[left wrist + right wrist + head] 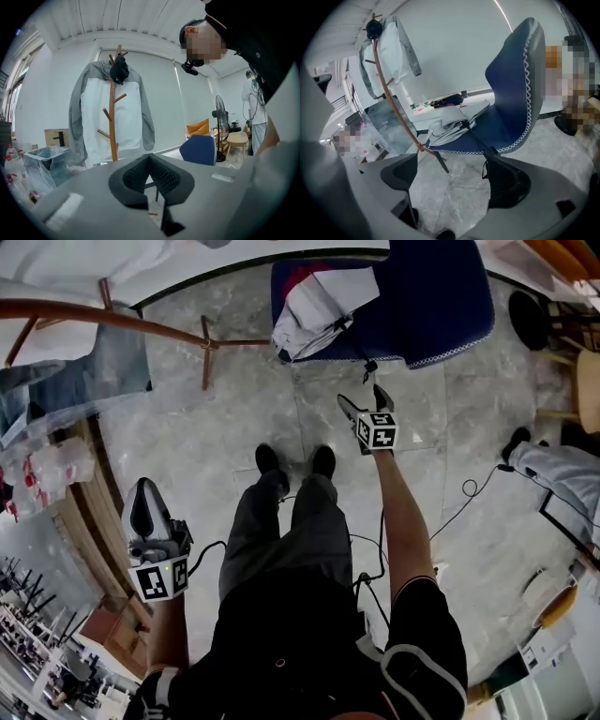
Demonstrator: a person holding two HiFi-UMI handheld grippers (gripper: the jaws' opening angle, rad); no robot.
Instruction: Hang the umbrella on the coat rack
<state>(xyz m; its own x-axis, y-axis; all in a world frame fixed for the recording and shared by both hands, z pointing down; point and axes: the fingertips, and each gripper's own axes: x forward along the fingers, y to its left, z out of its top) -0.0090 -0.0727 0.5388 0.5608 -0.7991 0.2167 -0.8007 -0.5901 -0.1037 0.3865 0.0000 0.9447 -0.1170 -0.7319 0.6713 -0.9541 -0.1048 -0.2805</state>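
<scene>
A folded grey-and-white umbrella [314,306] lies on the seat of a blue chair [441,306], its black handle and strap [490,152] hanging over the front edge. My right gripper [363,397] hovers just in front of the chair, low over the floor. It is open, with nothing between its fingers [506,180], and the handle is just beyond them. The wooden coat rack [112,117] stands to the left and carries a grey-white jacket [91,117] and a black cap [119,70]. My left gripper [142,488] hangs by my left side, shut and empty [150,158].
A clear plastic bin [44,164] and bottles [47,474] sit left of the rack. Cables [469,493] run over the grey tiled floor on the right. Another person's leg [553,465] and a wooden stool [586,381] are at the right edge. A fan [220,117] stands behind the chair.
</scene>
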